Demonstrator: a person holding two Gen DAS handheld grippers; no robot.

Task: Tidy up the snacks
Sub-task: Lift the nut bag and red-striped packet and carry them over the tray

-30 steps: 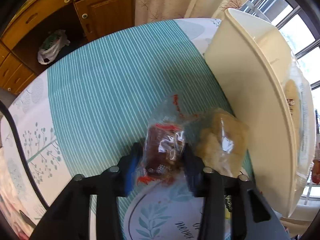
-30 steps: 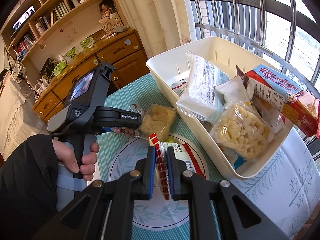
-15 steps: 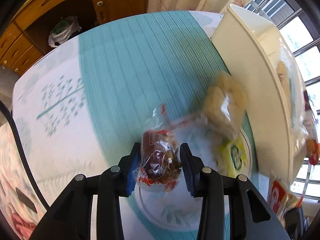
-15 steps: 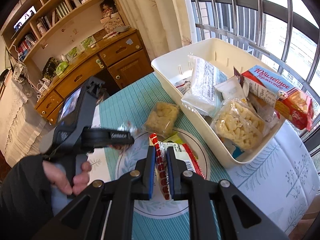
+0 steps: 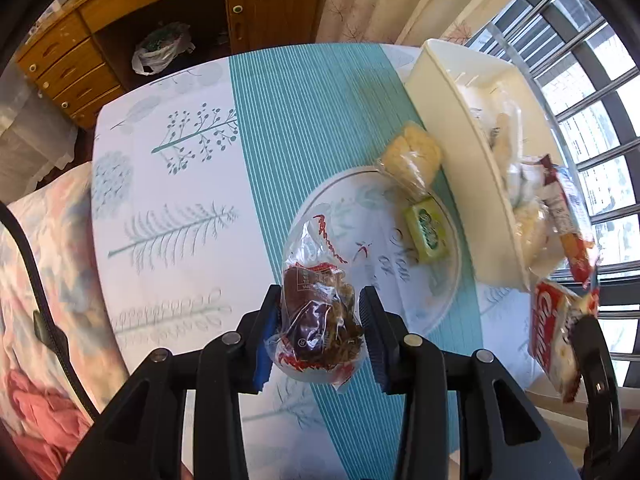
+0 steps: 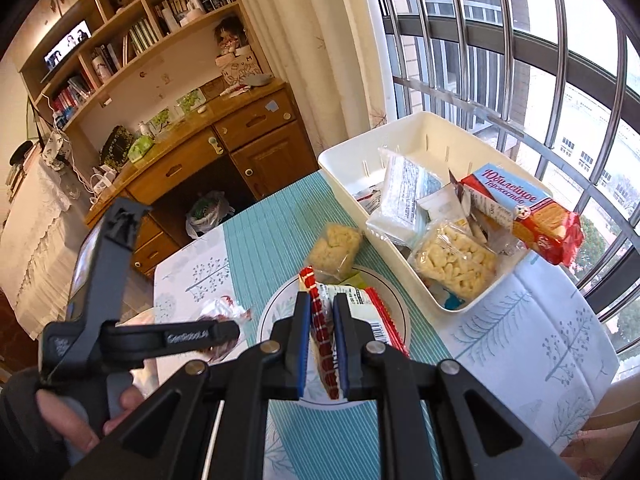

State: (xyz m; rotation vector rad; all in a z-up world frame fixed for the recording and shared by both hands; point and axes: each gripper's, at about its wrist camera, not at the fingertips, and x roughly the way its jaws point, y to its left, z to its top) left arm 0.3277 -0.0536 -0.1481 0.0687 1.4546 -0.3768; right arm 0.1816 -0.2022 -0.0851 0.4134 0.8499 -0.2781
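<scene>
Since both grippers are loaded, carry each pack over the bin wall before letting go, and drop into free space. Left gripper (image 5: 319, 330) pinches the brown bag (image 5: 318, 318), held above the plate (image 5: 448, 304) edge. Right gripper (image 6: 322, 344) is clamped on the red pack (image 6: 340, 320) over the plate. The bin (image 6: 472, 300) sits beyond, up right, already part full.

Your table (image 5: 168, 184) wears a white cloth printed with grey-green trees, with a teal striped band (image 5: 288, 120) running down its middle. Lying directly on it are a round white plate (image 5: 448, 292) with leaf print, a cream plastic tub (image 6: 352, 184) of snacks at your window side, and a clear pack of pale puffed pieces (image 6: 334, 246), its near end overlapping the plate's rim.
</scene>
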